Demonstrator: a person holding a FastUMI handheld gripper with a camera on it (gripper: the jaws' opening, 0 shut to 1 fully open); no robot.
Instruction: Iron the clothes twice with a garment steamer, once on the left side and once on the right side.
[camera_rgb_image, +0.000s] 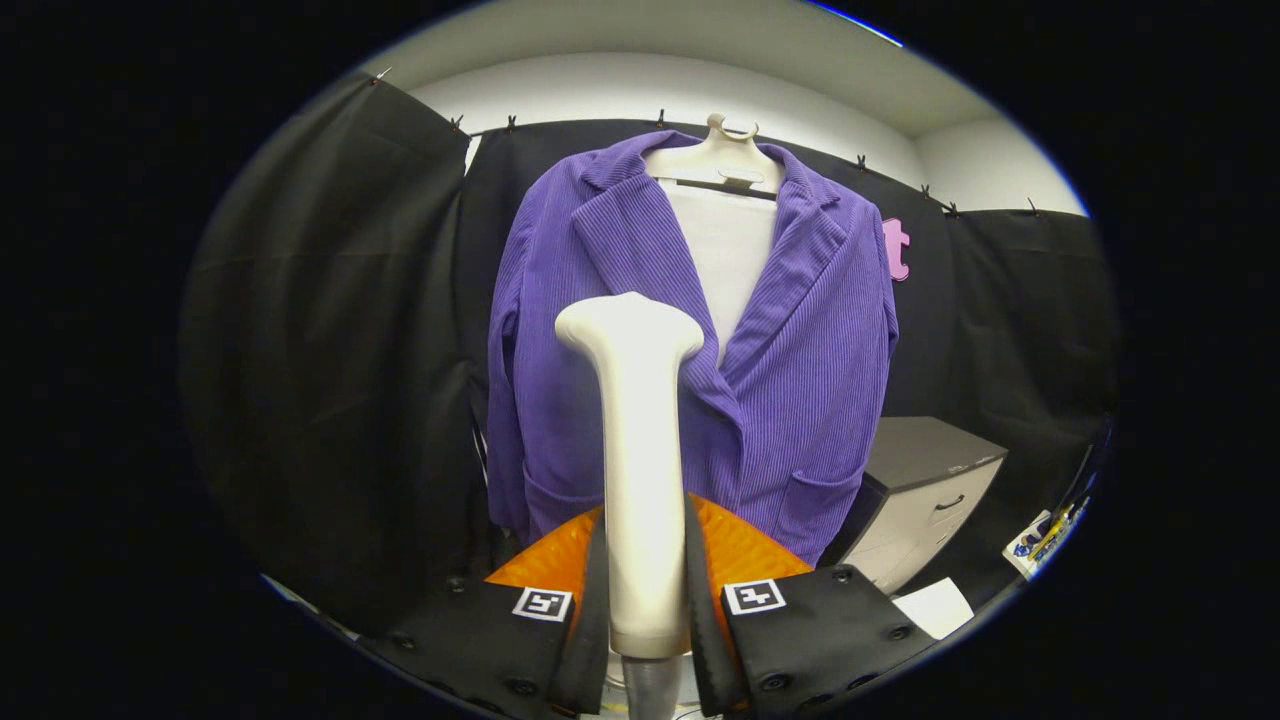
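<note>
The tool (645, 590) is clamped on the handle of a white garment steamer (638, 440), with one finger pressed on each side of it. The steamer is held upright between the fingers, and its wide head is seen at the top, pointed toward the clothes. Just beyond the fingers a purple jacket (690, 350) is hung on a white hanger (722, 155) in front of the black cloth wall. The jacket is open at the front, and something white is seen inside it, maybe a shirt, but that is hard to tell. The steamer head is seen in front of the jacket's middle, a little toward its left flap. A grey cabinet with a drawer (925, 490) is seen beside the jacket's lower right corner. A white sheet of paper (933, 606) is seen lying near the cabinet.
</note>
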